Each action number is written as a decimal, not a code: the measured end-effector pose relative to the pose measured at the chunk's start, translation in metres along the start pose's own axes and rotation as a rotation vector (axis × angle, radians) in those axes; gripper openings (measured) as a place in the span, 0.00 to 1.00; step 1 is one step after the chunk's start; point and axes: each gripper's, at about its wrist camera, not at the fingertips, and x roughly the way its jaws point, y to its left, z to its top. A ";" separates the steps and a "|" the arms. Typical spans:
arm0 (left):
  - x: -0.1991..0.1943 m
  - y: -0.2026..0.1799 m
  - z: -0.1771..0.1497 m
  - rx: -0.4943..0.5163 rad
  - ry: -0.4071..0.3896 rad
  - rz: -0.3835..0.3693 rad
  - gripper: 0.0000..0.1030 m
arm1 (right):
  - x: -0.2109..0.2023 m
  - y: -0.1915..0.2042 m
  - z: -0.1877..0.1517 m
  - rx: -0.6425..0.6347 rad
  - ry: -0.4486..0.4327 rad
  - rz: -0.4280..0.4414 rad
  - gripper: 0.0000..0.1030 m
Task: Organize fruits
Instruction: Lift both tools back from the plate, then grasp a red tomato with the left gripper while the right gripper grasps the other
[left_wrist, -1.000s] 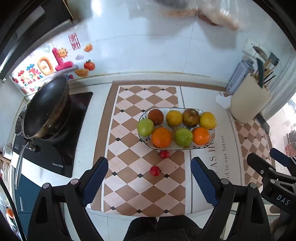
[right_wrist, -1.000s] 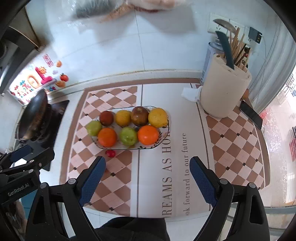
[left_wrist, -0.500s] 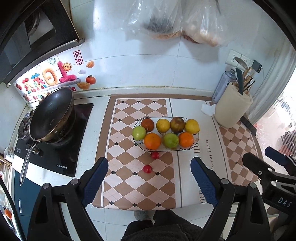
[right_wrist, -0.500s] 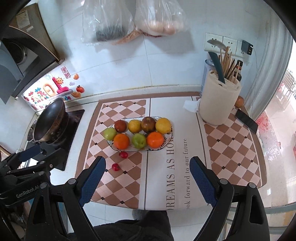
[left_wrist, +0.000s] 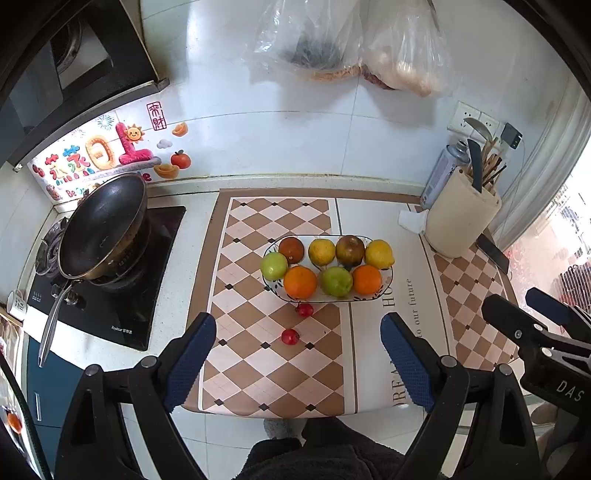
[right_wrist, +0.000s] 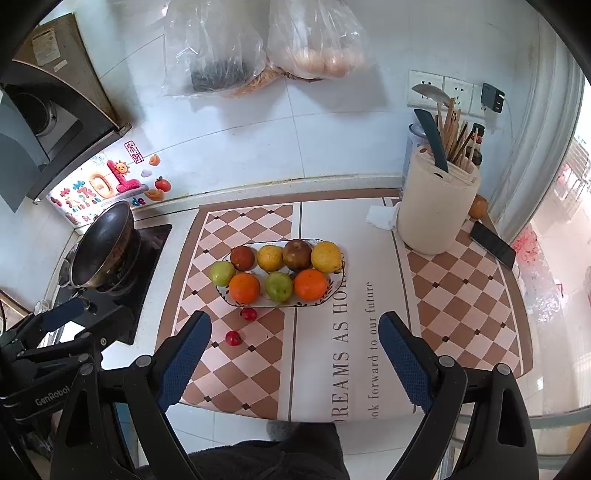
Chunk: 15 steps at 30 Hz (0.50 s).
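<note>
Both hand-held grippers, left (left_wrist: 298, 356) and right (right_wrist: 294, 356), hover with jaws spread wide and empty above the desk (left_wrist: 369, 221); ahead of them, two small red fruits (left_wrist: 290, 336) lie just short of the laden fruit plate (left_wrist: 387, 286).

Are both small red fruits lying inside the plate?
No: both small red fruits lie on the checkered mat, outside the plate.

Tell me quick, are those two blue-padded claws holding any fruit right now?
Left gripper: open, holding nothing, above the checkered mat.
Right gripper: open, holding nothing.
Two small red fruits lie loose on the mat, beside the oval fruit plate.
</note>
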 end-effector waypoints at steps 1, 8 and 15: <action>0.001 -0.001 0.001 0.000 0.001 0.001 0.88 | 0.003 -0.001 0.001 0.002 0.004 0.001 0.91; 0.020 0.004 0.007 -0.030 0.028 0.016 0.95 | 0.031 -0.014 0.005 0.043 0.025 0.069 0.91; 0.079 0.034 0.005 -0.056 0.050 0.235 0.98 | 0.125 -0.018 -0.005 0.090 0.168 0.221 0.75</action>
